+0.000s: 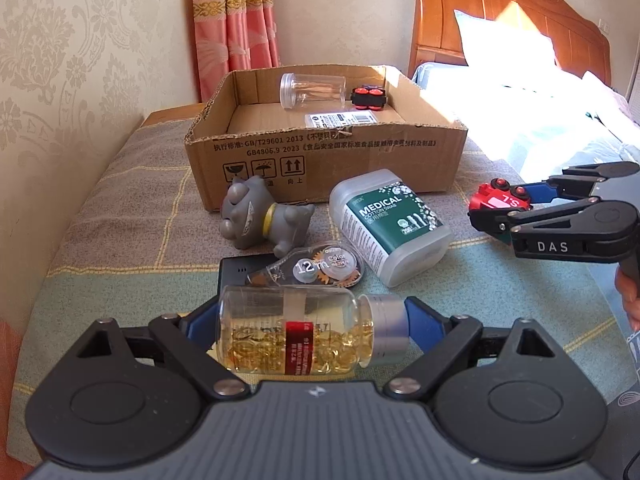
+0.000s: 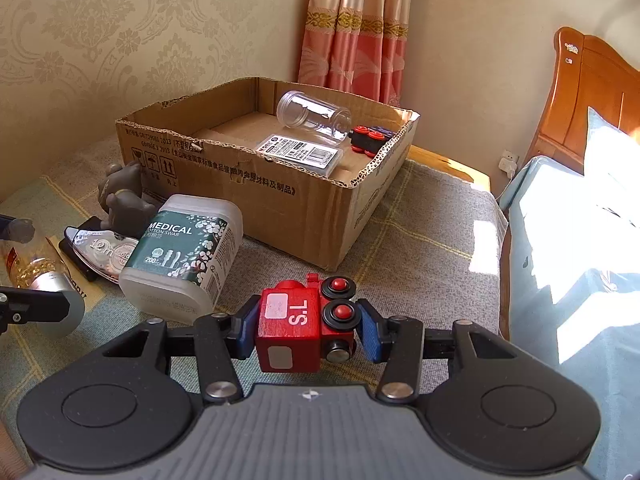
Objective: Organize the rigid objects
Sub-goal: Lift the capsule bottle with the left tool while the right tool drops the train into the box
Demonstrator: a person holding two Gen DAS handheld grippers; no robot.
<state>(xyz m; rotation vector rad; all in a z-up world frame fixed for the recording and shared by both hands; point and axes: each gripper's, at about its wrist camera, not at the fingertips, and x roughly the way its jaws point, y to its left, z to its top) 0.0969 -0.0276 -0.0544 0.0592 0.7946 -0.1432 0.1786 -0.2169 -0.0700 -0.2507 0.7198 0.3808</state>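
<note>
The right gripper [image 2: 306, 330] clamps a red toy train [image 2: 296, 328] above the checked blanket [image 2: 400, 248]. Beyond it sits an open cardboard box [image 2: 280, 196], with a cotton swab tub [image 2: 180, 256] lying left.

Walls: I see cream damask wallpaper [image 2: 120, 28] at ten o'clock.
Curtain: pink with a gold band [image 2: 360, 24], twelve o'clock.
Bed: orange wooden headboard [image 1: 516, 12] at two o'clock.
Light: I get hard sun on the pale bedding [image 2: 568, 240], three o'clock.
Surface: checked grey-green blanket [image 1: 132, 216].
</note>
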